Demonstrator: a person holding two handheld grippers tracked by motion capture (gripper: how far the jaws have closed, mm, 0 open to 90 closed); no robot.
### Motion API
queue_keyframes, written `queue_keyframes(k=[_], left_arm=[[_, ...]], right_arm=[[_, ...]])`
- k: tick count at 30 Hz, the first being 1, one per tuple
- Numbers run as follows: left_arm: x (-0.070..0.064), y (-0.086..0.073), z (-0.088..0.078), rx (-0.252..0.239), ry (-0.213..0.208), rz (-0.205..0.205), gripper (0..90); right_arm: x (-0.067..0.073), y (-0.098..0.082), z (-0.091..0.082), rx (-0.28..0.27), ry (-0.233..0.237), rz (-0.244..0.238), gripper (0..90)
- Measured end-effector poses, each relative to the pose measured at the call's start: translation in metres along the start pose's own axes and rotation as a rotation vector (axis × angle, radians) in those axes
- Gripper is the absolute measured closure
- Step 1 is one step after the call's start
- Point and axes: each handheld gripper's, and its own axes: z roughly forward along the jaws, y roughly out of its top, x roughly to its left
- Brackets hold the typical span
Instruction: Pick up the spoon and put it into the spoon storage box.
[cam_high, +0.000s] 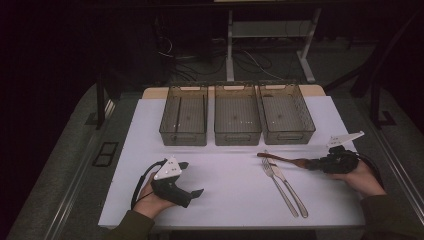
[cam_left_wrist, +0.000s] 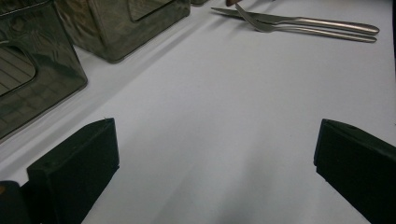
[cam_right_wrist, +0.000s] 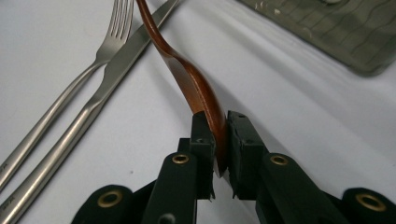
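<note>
- Dark floor and cables surround one white counter (cam_high: 230, 200), lit from above, with a pale wooden edge showing behind it.
- Three smoky see-through bins stand in a row along the far half of the counter: the left bin (cam_high: 184, 116), the middle bin (cam_high: 237, 115) and the right bin (cam_high: 286, 114). They sit just beside one another, and each looks empty.
- Two pieces of metal cutlery lie side by side, touching or nearly so, on the right half of the counter: one fork (cam_high: 279, 186) and one knife (cam_high: 291, 187), handles toward the person.
- One brown wooden utensil (cam_high: 282, 159) stretches leftward from the right gripper, its far tip just beyond the heads of the fork and knife. Which kind of utensil it is cannot be told.
- Two hands hold two grippers. The right gripper (cam_high: 311, 163), at the right edge of the counter, has its fingers (cam_right_wrist: 203, 135) pressed narrow on the wooden utensil's handle, one on each side.
- The left gripper (cam_high: 196, 192) rests low over the near left part of the counter, well apart from the cutlery. Its fingers (cam_left_wrist: 74, 172) stand wide, with bare white counter between them.
</note>
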Motion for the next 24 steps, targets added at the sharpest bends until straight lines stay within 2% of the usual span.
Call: queue_keyframes(k=[12,24], left_arm=[[0.001,0.0,0.0,-0.003,-0.003,-0.004,0.0],[0.003,0.0,0.0,0.0,-0.009,-0.018,0.0]], right_arm=[[0.006,0.009,-0.011,-0.089,0.003,0.018,80.5],[0.019,0.032,-0.02,-0.153,-0.052,0.026,80.5]])
